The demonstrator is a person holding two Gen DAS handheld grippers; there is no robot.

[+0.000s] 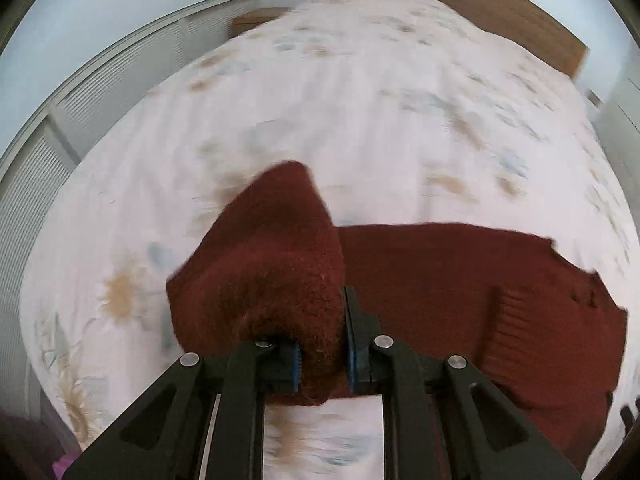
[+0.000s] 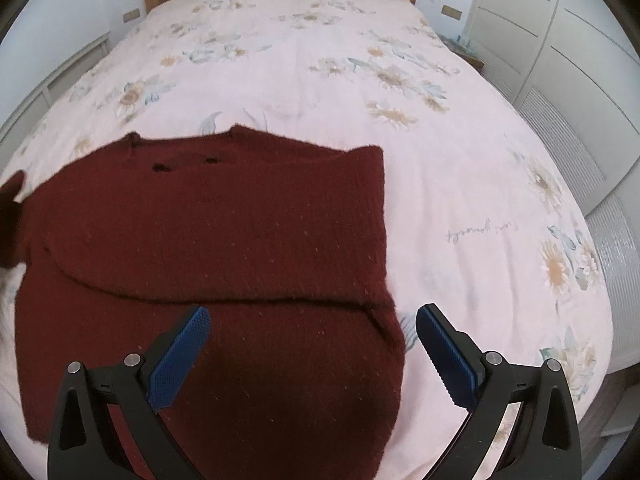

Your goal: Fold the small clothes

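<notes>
I see soft even daylight, no glare. Left wrist view motion-blurred across pink floral bedspread; right wrist view sharp. Fisheye bends edges, dark vignette corners.

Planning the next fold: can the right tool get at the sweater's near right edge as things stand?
Probably yes. The right tool is open and empty, hanging just above the maroon sweater, whose right edge lies flat on the bedspread between its fingers, with nothing over it. The left tool grips the opposite sleeve, well clear.

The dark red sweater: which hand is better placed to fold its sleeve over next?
Left. Its tongs already pinch the sweater sleeve, lifted off the bed; right tongs hang open above.
</notes>
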